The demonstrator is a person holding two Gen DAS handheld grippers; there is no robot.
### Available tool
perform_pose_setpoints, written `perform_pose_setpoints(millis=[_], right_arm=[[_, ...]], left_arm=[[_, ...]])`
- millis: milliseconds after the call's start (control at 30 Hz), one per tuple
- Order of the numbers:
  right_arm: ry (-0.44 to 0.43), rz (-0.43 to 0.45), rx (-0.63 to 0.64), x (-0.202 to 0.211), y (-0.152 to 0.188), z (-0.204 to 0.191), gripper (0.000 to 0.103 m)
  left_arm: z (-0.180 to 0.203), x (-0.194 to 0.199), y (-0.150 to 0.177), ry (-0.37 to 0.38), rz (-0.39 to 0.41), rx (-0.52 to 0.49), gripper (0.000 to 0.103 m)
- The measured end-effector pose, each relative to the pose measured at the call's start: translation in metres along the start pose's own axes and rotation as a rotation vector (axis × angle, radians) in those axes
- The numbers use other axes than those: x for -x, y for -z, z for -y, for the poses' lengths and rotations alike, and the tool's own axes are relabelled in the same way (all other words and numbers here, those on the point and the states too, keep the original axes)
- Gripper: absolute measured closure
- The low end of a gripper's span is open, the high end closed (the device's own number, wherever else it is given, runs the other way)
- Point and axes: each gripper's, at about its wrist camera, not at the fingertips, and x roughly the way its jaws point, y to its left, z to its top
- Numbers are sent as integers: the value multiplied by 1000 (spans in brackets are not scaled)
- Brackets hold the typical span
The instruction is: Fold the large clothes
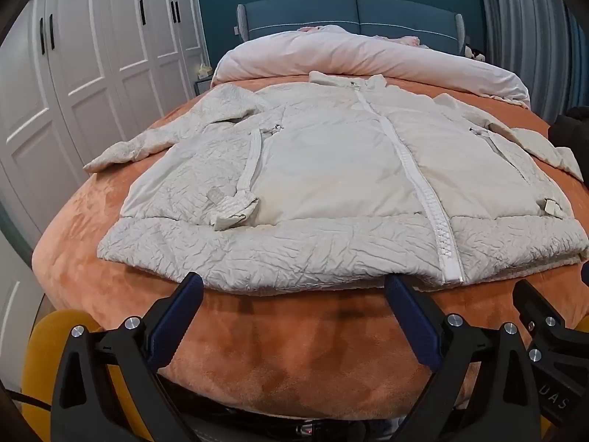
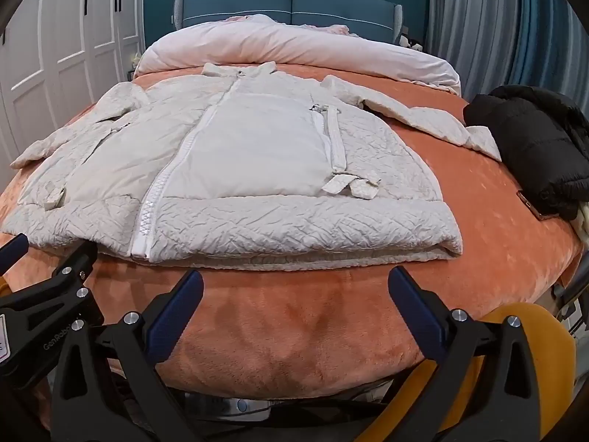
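Jacket (image 1: 331, 169) of pale padded cloth is lying front-up and zipped on the orange bedspread (image 1: 294, 350), collar toward the far headboard (image 1: 349, 11), hem toward the near edge, both sleeves spreading out to left and right. Left gripper (image 1: 294, 316) is hovering just short of the hem with its blue pads (image 1: 176, 324) standing wide and gripping nothing; right gripper (image 2: 294, 313) is doing the same near the hem's right half, likewise wide and empty. A rolled pink duvet (image 1: 368, 59) is lying beyond the collar, and a black garment (image 2: 537, 140) is sitting at the right edge, just beside the right cuff.

The jacket is looking light for its bulk, soft and springy: the quilted filling is probably going to resist a sharp crease and puff back. The smooth shell panel is likely slippery, while the crinkled hem band (image 2: 294, 228) and sleeves are offering better purchase. Sensible holds are the two hem corners or the cuffs (image 1: 106, 158), pinching both layers together so the back is not sliding away.
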Motion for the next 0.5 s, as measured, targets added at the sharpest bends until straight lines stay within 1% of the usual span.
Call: perform_pose_setpoints(millis=[100,500], right_arm=[[0,-2,1,-1,1,1,5],[-3,0,5,-1,1,-1,5]], left_arm=[[-1,-1,0,21,-13,19,7],[0,0,1,11,-5,10,7]])
